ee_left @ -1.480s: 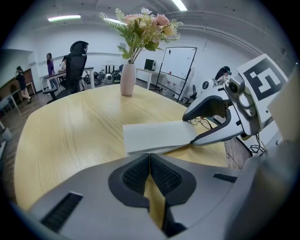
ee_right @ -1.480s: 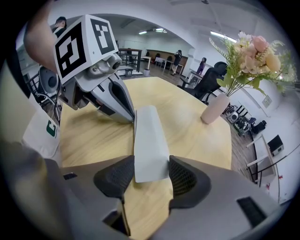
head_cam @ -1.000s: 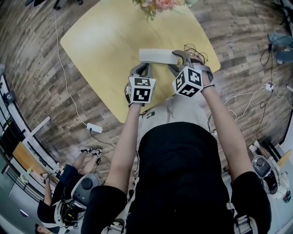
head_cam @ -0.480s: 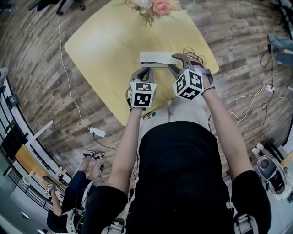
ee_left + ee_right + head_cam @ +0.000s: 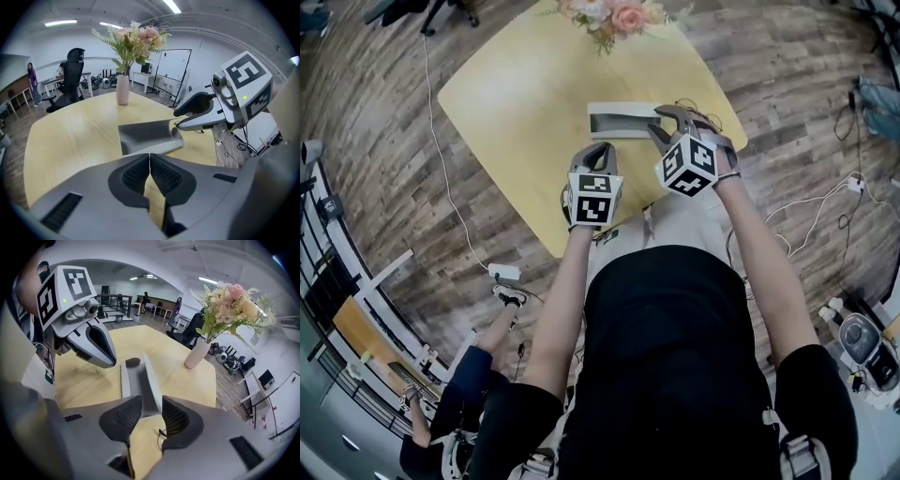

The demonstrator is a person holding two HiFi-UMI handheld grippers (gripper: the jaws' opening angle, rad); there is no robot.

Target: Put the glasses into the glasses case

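A grey glasses case (image 5: 623, 120) lies open on the yellow table (image 5: 525, 103), its dark inside facing up. Dark thin-framed glasses (image 5: 703, 112) lie to its right, partly hidden by my right gripper (image 5: 656, 122). In the right gripper view my right gripper (image 5: 151, 411) has just been closing; a gap still shows between its pads, with nothing in it. The case (image 5: 138, 380) lies beyond its tips, and a thin black piece of the glasses (image 5: 161, 433) shows below. My left gripper (image 5: 150, 159) is shut on nothing, just short of the case (image 5: 147, 136).
A vase of pink flowers (image 5: 614, 17) stands at the table's far edge, pale vase (image 5: 122, 89) behind the case. Cables (image 5: 811, 202) trail on the wooden floor to the right. An office chair (image 5: 70, 77) and desks stand further back.
Both grippers have risen and drawn back from the case toward me, the left one more. The case's dark inside now shows, where earlier it looked plain white.
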